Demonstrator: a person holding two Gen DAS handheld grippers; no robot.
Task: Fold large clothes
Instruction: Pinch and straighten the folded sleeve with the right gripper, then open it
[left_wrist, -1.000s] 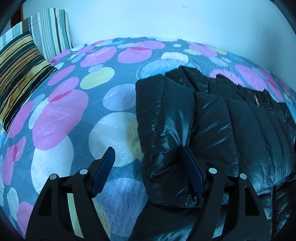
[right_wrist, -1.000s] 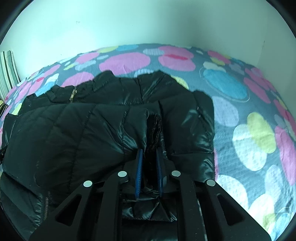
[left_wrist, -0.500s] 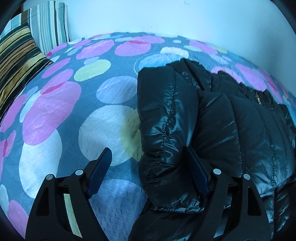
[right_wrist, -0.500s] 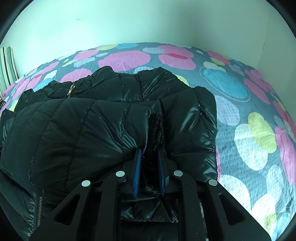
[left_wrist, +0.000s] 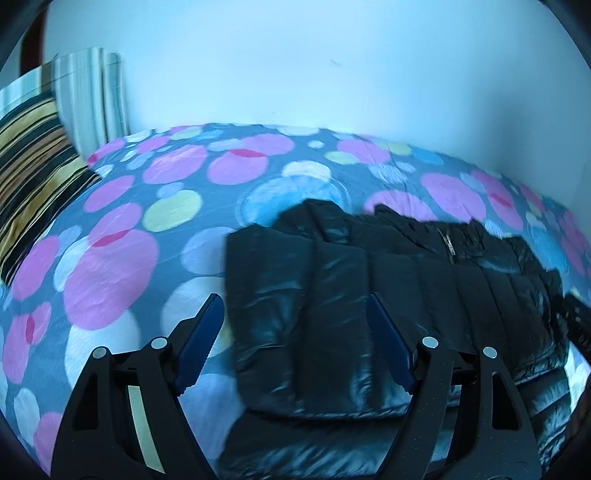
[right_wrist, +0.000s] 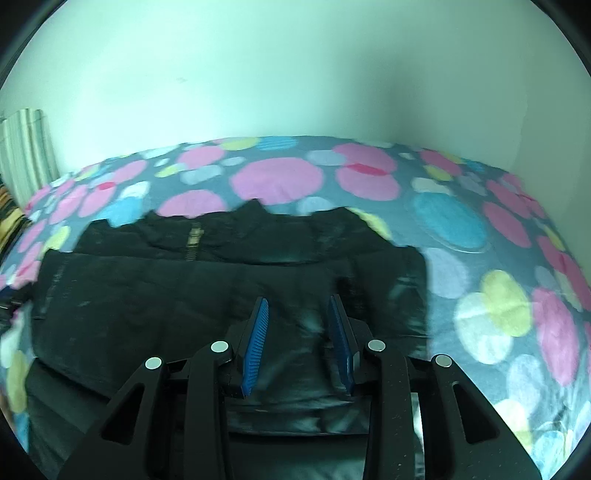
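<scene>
A shiny black puffer jacket (left_wrist: 388, 295) lies on the bed with a folded layer on top and its zipper (left_wrist: 448, 245) showing near the collar. In the right wrist view the same jacket (right_wrist: 166, 295) fills the middle, zipper (right_wrist: 194, 240) at the far side. My left gripper (left_wrist: 295, 321) is open, its blue pads either side of the jacket's left folded edge and above it. My right gripper (right_wrist: 298, 317) is open too, raised just over the jacket's right part, with nothing between its fingers.
The bed cover (left_wrist: 122, 266) is grey with pink, blue and yellow circles. Striped pillows (left_wrist: 33, 166) lean at the far left by the pale wall (left_wrist: 295, 62). Bare cover (right_wrist: 498, 295) lies to the right of the jacket.
My right gripper has opened and let go of the jacket fold it was pinching. Both grippers have lifted and pulled back from the jacket, which now lies flatter.
</scene>
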